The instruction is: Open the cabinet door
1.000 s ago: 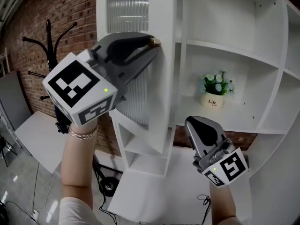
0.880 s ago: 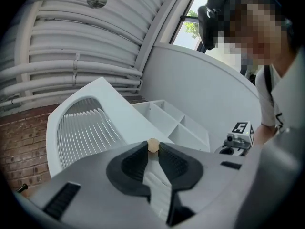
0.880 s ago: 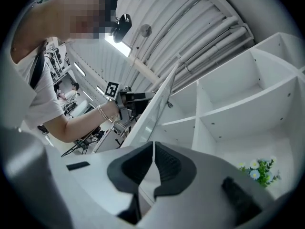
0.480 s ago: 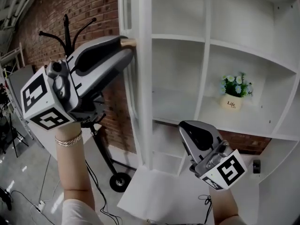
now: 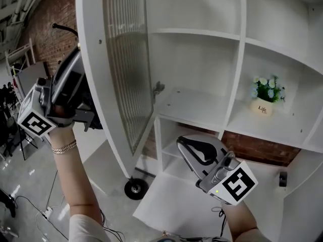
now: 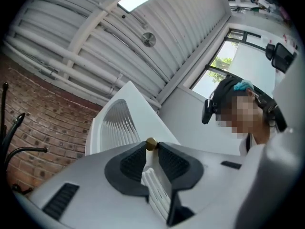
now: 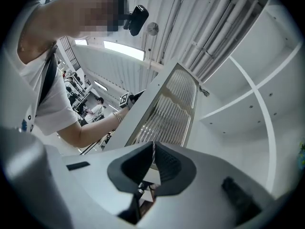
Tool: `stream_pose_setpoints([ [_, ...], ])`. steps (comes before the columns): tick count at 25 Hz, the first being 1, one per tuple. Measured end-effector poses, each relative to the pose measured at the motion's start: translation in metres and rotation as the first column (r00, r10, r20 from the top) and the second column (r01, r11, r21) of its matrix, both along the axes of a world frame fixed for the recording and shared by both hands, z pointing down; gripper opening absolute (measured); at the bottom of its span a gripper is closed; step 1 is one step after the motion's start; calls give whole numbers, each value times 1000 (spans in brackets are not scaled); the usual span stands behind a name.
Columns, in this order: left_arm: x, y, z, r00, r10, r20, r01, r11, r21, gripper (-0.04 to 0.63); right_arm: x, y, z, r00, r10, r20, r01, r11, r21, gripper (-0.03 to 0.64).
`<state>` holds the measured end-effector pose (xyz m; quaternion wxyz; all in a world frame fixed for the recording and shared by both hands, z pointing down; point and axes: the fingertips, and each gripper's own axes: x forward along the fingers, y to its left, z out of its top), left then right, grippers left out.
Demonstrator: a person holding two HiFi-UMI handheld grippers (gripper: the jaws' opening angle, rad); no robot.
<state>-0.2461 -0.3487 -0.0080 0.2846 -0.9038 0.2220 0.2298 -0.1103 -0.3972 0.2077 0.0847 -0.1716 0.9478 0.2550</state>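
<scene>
The white cabinet door [image 5: 91,59] with its ribbed glass panel [image 5: 127,59] stands swung out to the left, its inner side facing me. My left gripper [image 6: 151,150] is behind the door, shut on the small brass knob [image 6: 151,142] at its jaw tips. In the head view only its body and marker cube [image 5: 36,121] show left of the door frame. My right gripper [image 5: 184,141] hangs low in front of the open cabinet, shut with nothing between its pads [image 7: 162,163]. It points up toward the door's glass [image 7: 167,111].
Inside the cabinet are white shelves [image 5: 202,34], and a small pot of flowers [image 5: 266,99] sits at the right. A latch [image 5: 158,88] sticks out from the door's edge. A black coat stand [image 5: 64,30] and its round base [image 5: 135,188] stand by the brick wall [image 5: 50,14].
The door has swung from nearly shut to wide open toward the left. My left gripper went left with the knob in it. The right gripper drifted left and a little lower.
</scene>
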Motion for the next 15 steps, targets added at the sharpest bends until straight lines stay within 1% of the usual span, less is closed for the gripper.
stream_pose_setpoints([
  [3,-30,2,1,997,-56,-59,56,998,-3,78,-7,3,3,1000,-9,-6,9,1000,-9,29],
  [5,-49,0,1,987,-132,-95,133,991,-2,78,-10,3,3,1000,-11,-7,11,1000,-15,29],
  [6,-57,-2,2,977,-180,-113,181,984,-4,78,-11,1,4,1000,-10,-8,10,1000,-19,29],
  [8,-72,-9,3,952,-273,-139,274,962,-9,71,-12,-4,4,1000,-13,-8,13,1000,-28,29],
  [9,-75,-11,3,941,-309,-139,311,951,-11,63,-13,-4,4,1000,-18,-8,17,999,-31,29],
  [11,-75,-12,5,922,-372,-111,373,928,-5,44,-17,-4,5,1000,-30,-11,29,999,-35,29],
  [12,-72,-11,5,905,-416,-93,418,909,5,43,-19,-3,6,999,-34,-12,34,999,-36,29],
  [13,-71,-10,6,877,-473,-78,476,879,18,44,-21,-2,6,999,-38,-13,38,999,-36,29],
  [14,-71,-8,6,838,-541,-70,544,838,36,43,-23,-1,6,999,-42,-11,42,998,-38,29],
  [15,-71,-4,6,789,-611,-67,614,787,58,37,-24,0,6,999,-46,-7,46,998,-39,29],
])
